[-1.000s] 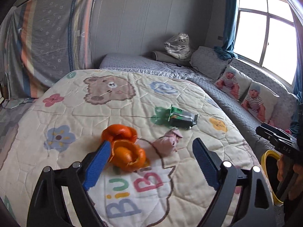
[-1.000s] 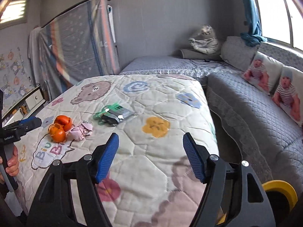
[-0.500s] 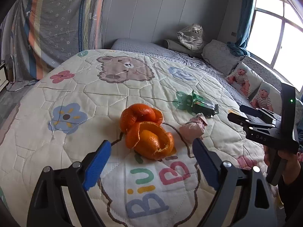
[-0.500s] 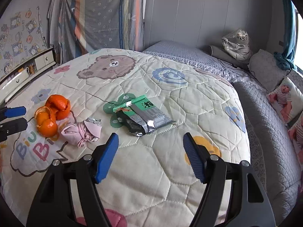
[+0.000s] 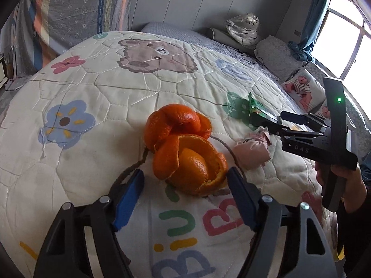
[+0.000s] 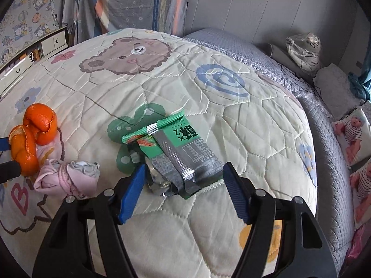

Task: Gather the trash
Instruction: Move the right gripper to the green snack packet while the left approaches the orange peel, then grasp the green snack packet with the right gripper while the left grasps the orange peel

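Orange peel (image 5: 183, 148) lies on the quilted bed (image 5: 92, 139). My left gripper (image 5: 185, 183) is open, its blue pads on either side of the near edge of the peel. A crumpled pink wrapper (image 5: 251, 155) lies right of the peel. A green and silver snack packet (image 6: 178, 155) lies further right. My right gripper (image 6: 183, 178) is open, its pads flanking the near end of the packet. The peel (image 6: 32, 139) and pink wrapper (image 6: 67, 178) also show at left in the right wrist view. The right gripper (image 5: 285, 121) shows from the side in the left wrist view.
A grey sofa (image 6: 324, 125) with baby-print cushions (image 6: 352, 134) runs along the bed's right side. A plastic-wrapped toy (image 5: 243, 27) sits at the far end. A cabinet (image 6: 34, 51) stands left of the bed. A window (image 5: 347, 34) is at right.
Both grippers have moved forward and down toward the bed. The left one now brackets the orange peel, the right one brackets the snack packet. Both stay open.
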A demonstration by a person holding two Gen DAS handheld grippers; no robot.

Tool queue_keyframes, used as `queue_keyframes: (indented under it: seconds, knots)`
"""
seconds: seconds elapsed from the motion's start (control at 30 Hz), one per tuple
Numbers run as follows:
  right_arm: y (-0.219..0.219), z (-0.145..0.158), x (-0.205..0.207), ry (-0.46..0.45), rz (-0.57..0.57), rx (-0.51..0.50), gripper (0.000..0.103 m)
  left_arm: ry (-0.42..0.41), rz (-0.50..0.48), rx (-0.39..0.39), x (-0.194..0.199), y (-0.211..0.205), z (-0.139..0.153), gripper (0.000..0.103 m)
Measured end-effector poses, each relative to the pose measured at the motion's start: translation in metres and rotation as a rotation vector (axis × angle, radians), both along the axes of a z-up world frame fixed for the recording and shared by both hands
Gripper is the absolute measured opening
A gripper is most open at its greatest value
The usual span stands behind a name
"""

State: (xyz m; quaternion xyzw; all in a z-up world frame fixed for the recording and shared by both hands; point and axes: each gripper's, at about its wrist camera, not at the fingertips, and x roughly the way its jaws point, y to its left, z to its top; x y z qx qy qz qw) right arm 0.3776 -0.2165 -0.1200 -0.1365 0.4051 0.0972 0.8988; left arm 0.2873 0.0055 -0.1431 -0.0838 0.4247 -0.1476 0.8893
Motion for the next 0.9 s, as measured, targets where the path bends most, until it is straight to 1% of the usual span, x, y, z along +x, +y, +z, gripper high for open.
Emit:
queue_keyframes:
  seconds: [0.03, 0.07, 0.13, 0.17, 0.2, 0.27, 0.37, 0.4, 0.43, 0.53, 0.73, 0.9]
  knots:
    - [0.0, -0.002, 0.004, 0.015, 0.002, 0.002, 0.053, 0.0, -0.006, -0.007, 0.001, 0.0, 0.001, 0.06]
    - [0.0, -0.004, 0.007, 0.02, 0.0, -0.001, 0.048, 0.002, -0.011, -0.012, 0.003, -0.001, 0.001, 0.058]
    - [-0.002, -0.004, 0.012, 0.026, -0.009, 0.009, 0.043, -0.001, -0.013, -0.01, 0.004, -0.003, 0.002, 0.054]
    - [-0.004, -0.003, 0.014, 0.031, -0.015, 0.025, 0.032, -0.003, -0.014, -0.006, 0.003, -0.003, 0.002, 0.052]
    - [-0.006, -0.002, 0.016, 0.033, -0.025, 0.038, 0.027, -0.006, -0.015, -0.002, 0.002, -0.003, 0.002, 0.05]
    - [-0.009, -0.002, 0.019, 0.036, -0.039, 0.051, 0.019, -0.014, -0.021, 0.005, 0.001, -0.004, 0.003, 0.047]
    - [-0.013, -0.003, 0.021, 0.042, -0.057, 0.076, 0.015, -0.016, -0.02, 0.014, -0.001, -0.004, 0.004, 0.044]
    - [-0.013, -0.002, 0.021, 0.038, -0.06, 0.077, 0.008, -0.018, -0.018, 0.018, -0.002, -0.005, 0.005, 0.043]
    - [-0.013, -0.001, 0.02, 0.024, -0.069, 0.07, 0.005, -0.02, -0.019, 0.018, -0.003, -0.005, 0.006, 0.043]
    - [-0.017, 0.009, 0.016, -0.013, -0.081, 0.085, 0.002, -0.023, -0.024, 0.019, -0.006, -0.004, 0.009, 0.042]
    - [-0.026, 0.026, 0.004, -0.04, -0.089, 0.127, 0.001, -0.036, -0.028, 0.012, -0.018, 0.001, 0.018, 0.041]
    - [-0.03, 0.046, -0.018, -0.06, -0.082, 0.157, 0.001, -0.06, -0.036, -0.003, -0.034, 0.006, 0.027, 0.041]
